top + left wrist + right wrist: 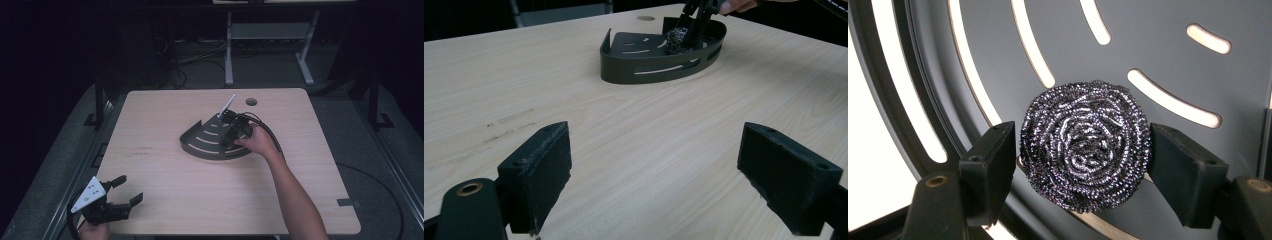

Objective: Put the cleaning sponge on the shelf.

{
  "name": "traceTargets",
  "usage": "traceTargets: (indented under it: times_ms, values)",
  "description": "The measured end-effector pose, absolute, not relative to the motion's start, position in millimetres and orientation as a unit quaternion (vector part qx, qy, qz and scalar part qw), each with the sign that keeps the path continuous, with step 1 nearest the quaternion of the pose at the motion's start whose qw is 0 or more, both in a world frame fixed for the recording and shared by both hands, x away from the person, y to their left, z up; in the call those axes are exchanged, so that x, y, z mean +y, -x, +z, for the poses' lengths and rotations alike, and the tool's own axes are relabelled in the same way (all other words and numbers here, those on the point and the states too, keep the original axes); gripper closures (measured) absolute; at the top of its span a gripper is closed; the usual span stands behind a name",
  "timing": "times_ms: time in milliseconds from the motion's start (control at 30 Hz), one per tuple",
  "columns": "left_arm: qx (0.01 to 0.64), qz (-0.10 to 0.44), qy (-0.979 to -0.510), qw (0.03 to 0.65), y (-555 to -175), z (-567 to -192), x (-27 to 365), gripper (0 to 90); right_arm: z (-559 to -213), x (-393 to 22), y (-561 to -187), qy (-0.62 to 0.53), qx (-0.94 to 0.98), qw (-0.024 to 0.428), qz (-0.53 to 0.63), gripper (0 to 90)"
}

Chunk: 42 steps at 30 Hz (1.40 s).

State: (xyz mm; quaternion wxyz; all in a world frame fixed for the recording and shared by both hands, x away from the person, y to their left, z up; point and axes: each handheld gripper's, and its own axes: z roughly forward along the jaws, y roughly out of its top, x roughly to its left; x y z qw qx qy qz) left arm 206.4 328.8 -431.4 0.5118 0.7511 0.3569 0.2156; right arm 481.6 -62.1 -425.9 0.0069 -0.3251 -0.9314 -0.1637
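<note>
Dark floor and metal table legs sit behind my light wooden table [165,190]. Near the far middle of the table is a dark corner-shaped tray [200,144] with a low wall and long curved slots in its floor. My right hand [260,142] reaches out over the tray and holds my right gripper [1082,167], pointed down into it. Looking along that gripper, I see a round, shiny steel scrubber [1084,144], all curly wire, sitting on the tray floor. It is right between my two black jaws. Each jaw touches a side of the scrubber, so I am squeezing it. A thin white stick [226,106] pokes up at a slant near the top of this gripper. My left gripper [125,189] is well apart from the tray, down at the near left corner of the table, with my left hand [94,231] under it. Its grey three-cornered plate [89,194] faces up. Its jaws are spread wide with nothing between them, just bare wood. From the left gripper view I can see the tray far ahead, with the scrubber inside it near the back wall.
</note>
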Motion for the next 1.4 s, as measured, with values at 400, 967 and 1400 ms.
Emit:
traceTargets:
  times_ms: [400,967,1400]
  values:
    - [0.358,0.213,-0.751,0.512,-208.3,-432.3,328.3,13.3,-420.3,-62.7,-479.4,0.319,-0.931,0.007,-0.175,22.9]
    - [0.356,0.212,-0.755,0.508,-208.1,-432.9,326.3,13.3,-395.8,-74.0,-464.8,0.309,-0.932,-0.007,-0.19,20.7]
    - [0.355,0.213,-0.756,0.507,-208.1,-433.0,326.1,13.3,-384.4,-83.8,-453.8,0.306,-0.931,-0.014,-0.199,20.6]
